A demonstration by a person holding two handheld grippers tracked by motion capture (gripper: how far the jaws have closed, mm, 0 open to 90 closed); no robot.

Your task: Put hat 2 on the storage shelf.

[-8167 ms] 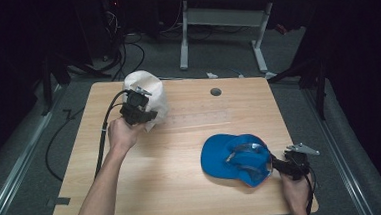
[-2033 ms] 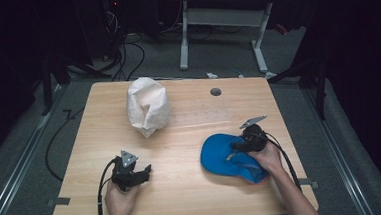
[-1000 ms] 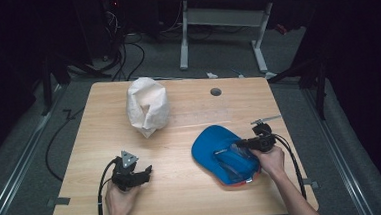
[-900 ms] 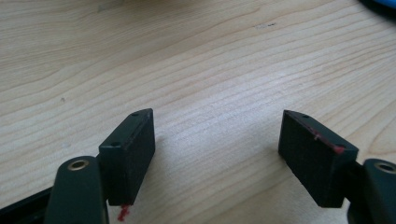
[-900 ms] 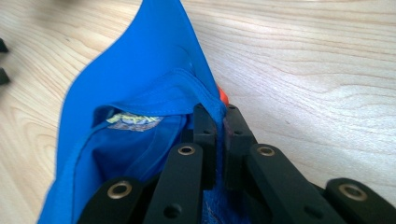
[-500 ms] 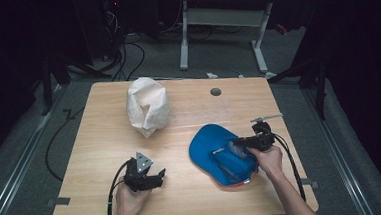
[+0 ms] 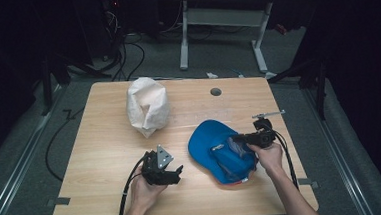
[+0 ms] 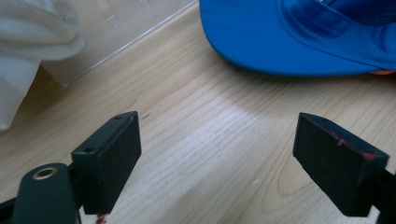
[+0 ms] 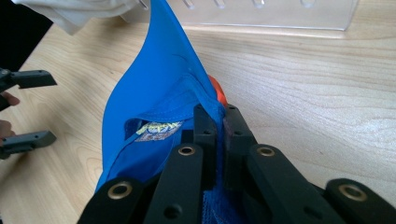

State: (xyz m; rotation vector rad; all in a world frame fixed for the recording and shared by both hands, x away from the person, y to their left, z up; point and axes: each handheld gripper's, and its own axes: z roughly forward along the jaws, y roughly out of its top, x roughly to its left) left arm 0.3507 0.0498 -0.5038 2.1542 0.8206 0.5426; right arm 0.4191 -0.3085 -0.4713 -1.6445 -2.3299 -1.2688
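A blue cap [image 7: 220,149] lies upside down on the right half of the wooden table [image 7: 105,142], its brim towards the middle. My right gripper [image 7: 238,140] is shut on the cap's rim; in the right gripper view the jaws pinch the blue fabric [image 9: 159,93] near an orange patch [image 9: 215,93]. My left gripper [image 7: 175,172] is open, low over the table just left of the cap. In the left gripper view its wide-apart fingers [image 8: 109,154] frame bare wood, with the cap's brim [image 8: 280,42] beyond.
A white cloth bundle [image 7: 147,110] sits at the back left of the table, with a clear acrylic stand [image 9: 261,14] beside it. A round hole [image 7: 215,92] is in the tabletop near the far edge. Cables lie on the floor at the left.
My left gripper has moved right towards the cap and turned. My right gripper has dragged the cap slightly left, still holding it.
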